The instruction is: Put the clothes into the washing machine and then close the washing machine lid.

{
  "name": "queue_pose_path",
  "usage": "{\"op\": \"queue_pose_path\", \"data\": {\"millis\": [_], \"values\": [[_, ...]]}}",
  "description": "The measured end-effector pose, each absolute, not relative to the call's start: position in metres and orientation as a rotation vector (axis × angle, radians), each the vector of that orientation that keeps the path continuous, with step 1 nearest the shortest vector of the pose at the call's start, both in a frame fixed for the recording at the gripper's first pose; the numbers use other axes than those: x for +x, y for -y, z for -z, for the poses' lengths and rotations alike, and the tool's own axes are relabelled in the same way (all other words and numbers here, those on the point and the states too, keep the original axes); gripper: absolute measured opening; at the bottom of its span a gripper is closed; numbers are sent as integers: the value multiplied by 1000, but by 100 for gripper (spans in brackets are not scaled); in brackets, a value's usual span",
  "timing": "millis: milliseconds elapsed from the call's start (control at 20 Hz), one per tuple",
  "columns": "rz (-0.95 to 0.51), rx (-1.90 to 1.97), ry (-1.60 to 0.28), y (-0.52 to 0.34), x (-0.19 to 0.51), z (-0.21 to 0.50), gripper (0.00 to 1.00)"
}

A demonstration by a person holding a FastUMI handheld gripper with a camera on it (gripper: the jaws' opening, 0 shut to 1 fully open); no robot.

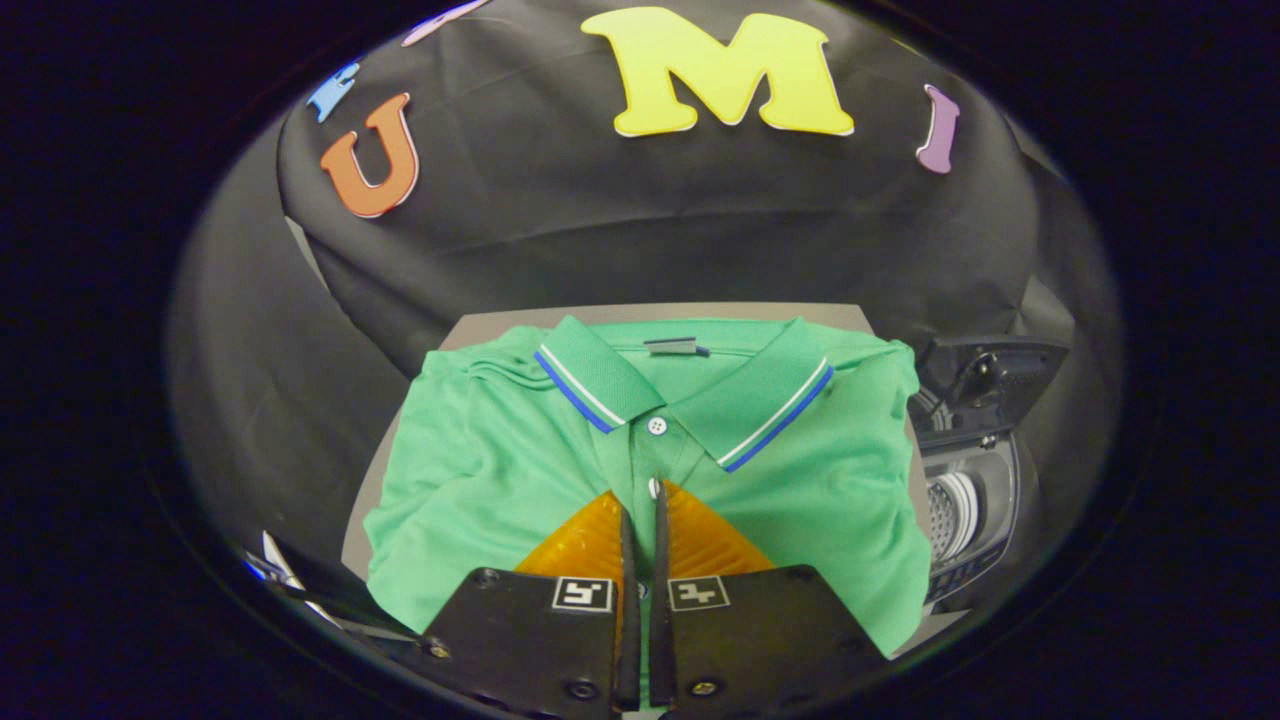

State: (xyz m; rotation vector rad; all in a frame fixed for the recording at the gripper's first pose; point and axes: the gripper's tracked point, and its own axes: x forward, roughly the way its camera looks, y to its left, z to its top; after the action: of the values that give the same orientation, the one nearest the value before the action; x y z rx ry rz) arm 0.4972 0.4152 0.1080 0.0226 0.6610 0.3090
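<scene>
One table (pixel 470 330), grey, square-cornered; its far edge runs just in front of the booth's black cloth wall, and bare strips of it show along the far side and down the near left side of the shirt.

One shirt (pixel 480 480), green polo, lies flat and folded on the table, collar toward the wall. It covers nearly all of the tabletop. The right side of the shirt reaches to or past the table's right edge, toward the washer. Collar (pixel 600 385) has white and blue trim lines; its two points spread open either side of the placket.

One washer (pixel 975 500), top-loading, stands just beside the table on the right, lower than the tabletop. Its lid (pixel 990 375) is up, tilted back. The drum mouth is open and a perforated metal drum wall shows inside. No object lies between the shirt's right edge and the washer opening.

One pair of tongs (pixel 640 510), pressed nearly together, with a thin slit left between the fingers. The tips sit over the shirt's placket just below the collar; whether they pinch fabric, I cannot tell.

Two buttons: one (pixel 657 426) at the collar base, one (pixel 653 488) at the finger tips.
</scene>
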Motion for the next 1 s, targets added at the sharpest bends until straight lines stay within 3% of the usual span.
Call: {"op": "queue_pose_path", "data": {"millis": [500,1000], "values": [[-366,135,-518,-393,487,-153,7],[-327,185,-265,-264,467,-242,6]]}}
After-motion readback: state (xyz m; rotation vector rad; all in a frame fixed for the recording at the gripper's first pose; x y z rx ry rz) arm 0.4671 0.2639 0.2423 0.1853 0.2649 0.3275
